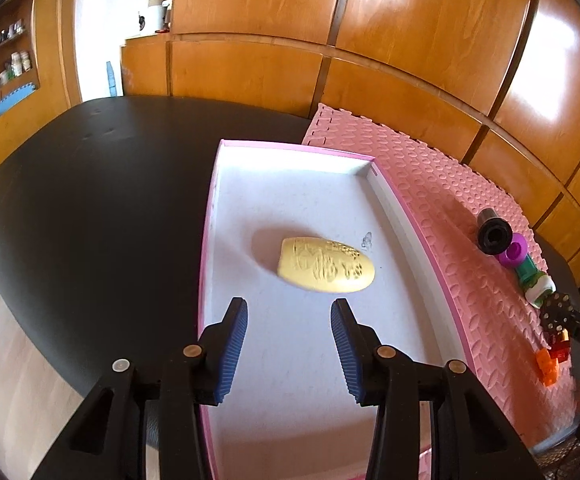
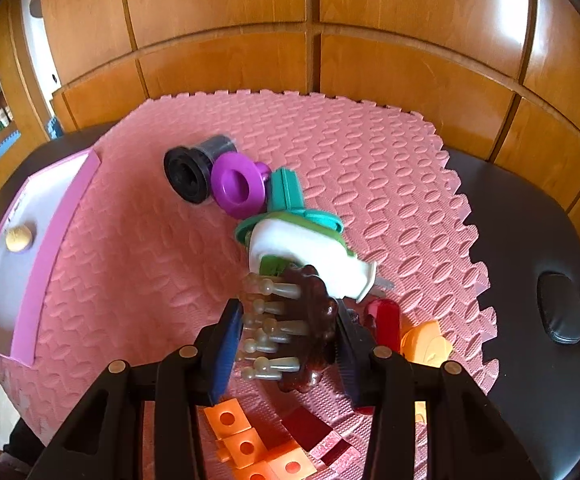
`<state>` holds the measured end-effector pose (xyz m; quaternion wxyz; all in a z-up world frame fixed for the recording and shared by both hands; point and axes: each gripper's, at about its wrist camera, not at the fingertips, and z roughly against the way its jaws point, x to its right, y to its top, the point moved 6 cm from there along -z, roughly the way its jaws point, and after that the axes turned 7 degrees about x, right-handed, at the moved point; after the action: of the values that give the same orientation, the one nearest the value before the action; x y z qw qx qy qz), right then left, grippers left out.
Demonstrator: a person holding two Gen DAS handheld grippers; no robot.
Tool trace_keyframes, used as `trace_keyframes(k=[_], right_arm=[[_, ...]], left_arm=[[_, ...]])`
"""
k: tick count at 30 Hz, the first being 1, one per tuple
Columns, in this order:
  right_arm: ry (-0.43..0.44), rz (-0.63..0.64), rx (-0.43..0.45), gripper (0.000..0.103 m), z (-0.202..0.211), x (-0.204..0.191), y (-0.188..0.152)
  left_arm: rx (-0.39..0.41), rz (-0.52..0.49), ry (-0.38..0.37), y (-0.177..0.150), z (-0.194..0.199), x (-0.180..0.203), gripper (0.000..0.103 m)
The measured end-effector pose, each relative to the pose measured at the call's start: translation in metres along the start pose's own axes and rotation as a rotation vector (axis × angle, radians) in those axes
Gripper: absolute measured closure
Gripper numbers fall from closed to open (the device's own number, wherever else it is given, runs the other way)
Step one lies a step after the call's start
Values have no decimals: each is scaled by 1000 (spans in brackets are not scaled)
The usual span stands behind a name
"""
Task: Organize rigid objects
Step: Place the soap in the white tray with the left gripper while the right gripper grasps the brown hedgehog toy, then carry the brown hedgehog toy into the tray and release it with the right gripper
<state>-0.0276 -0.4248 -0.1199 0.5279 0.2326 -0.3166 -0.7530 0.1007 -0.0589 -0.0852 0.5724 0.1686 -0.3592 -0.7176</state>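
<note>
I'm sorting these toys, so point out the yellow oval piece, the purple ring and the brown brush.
yellow oval piece [image 1: 325,265]: left wrist view, embossed top face.
purple ring [image 2: 237,188]: right wrist view, flared rim.
brown brush [image 2: 313,312]: right wrist view, brown back.

No text, brand or number can be read anywhere. The yellow oval piece [image 1: 325,265] lying in the white tray [image 1: 290,360] carries raised relief on its upper face, a figure and what may be a line of characters along its far edge, but the marks are too soft to make out. A small dark smudge on the tray floor just right of it is not legible either.
</note>
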Motion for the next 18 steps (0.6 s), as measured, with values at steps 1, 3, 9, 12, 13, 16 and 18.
trace_keyframes(k=[1, 3, 9, 12, 13, 16, 18], right_arm=[[1, -4, 4, 60, 2, 0, 1], [1, -7, 16, 60, 7, -2, 3], [15, 10, 55, 60, 22, -18, 14], [48, 27, 75, 60, 31, -35, 23], [63, 33, 79, 60, 32, -41, 25], [123, 65, 86, 60, 36, -69, 32], [169, 92, 83, 60, 36, -91, 35]], left_arm=[[3, 4, 2, 0, 2, -1, 59], [8, 13, 4, 0, 5, -4, 58], [29, 20, 10, -2, 14, -9, 55], [38, 22, 10, -2, 18, -11, 54], [39, 23, 10, -3, 20, -11, 54], [42, 32, 8, -4, 21, -14, 54], [45, 41, 9, -5, 23, -17, 54]])
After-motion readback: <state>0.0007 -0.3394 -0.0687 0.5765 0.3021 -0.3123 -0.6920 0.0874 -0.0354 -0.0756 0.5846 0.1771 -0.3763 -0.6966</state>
